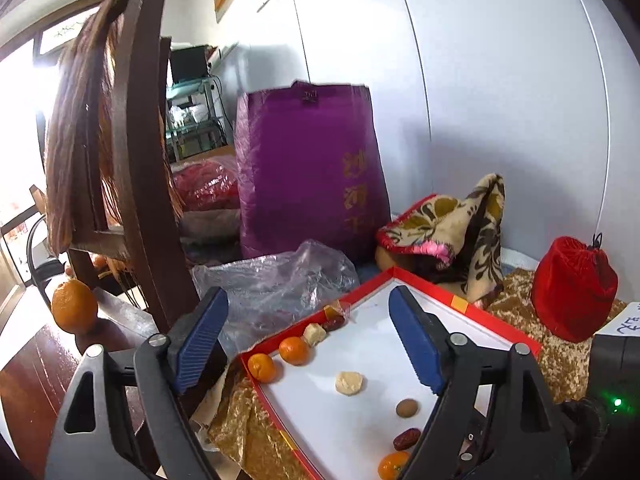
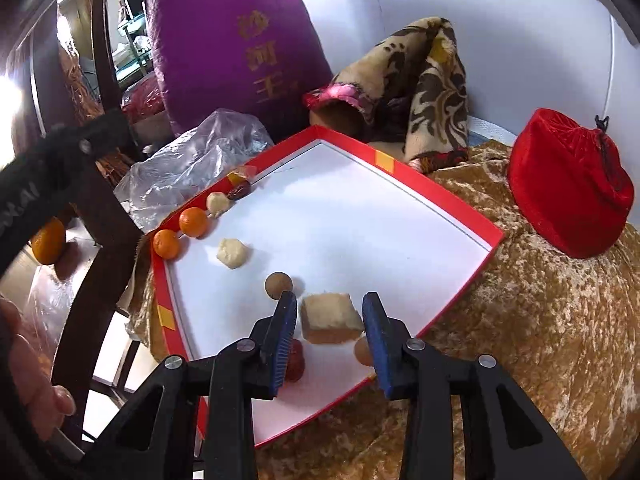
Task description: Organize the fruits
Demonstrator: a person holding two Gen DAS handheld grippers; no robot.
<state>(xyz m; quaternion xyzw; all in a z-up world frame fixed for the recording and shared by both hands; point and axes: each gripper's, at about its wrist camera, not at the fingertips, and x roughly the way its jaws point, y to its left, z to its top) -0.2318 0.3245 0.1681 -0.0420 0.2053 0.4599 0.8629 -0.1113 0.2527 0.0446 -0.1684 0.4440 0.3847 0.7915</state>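
A red-rimmed white tray (image 2: 400, 168) (image 1: 492, 322) lies on a gold cloth. Along its left rim sit two small oranges (image 2: 166, 243) (image 2: 193, 222) (image 1: 262, 367) (image 1: 294, 350), a pale lump (image 2: 218, 203) and a red date (image 2: 240, 192). Another pale lump (image 2: 233, 253) (image 1: 349, 383) and a brown round fruit (image 2: 278, 281) (image 1: 407, 407) lie mid-tray. My right gripper (image 2: 330, 316) is open, its pads either side of a pale cube (image 2: 330, 317), not touching. A red date (image 2: 296, 360) and a tan fruit (image 2: 362, 350) lie beside its fingers. My left gripper (image 1: 308, 336) is open and empty above the tray's left part. A date (image 1: 406, 438) and an orange (image 1: 392, 465) lie near it.
A large orange (image 1: 74, 306) (image 2: 49, 243) sits on the dark wood table by a chair (image 1: 136, 152). A clear plastic bag (image 1: 276, 284), purple bag (image 1: 308, 168), patterned blanket (image 2: 424, 84) and red velvet pouch (image 2: 568, 184) surround the tray.
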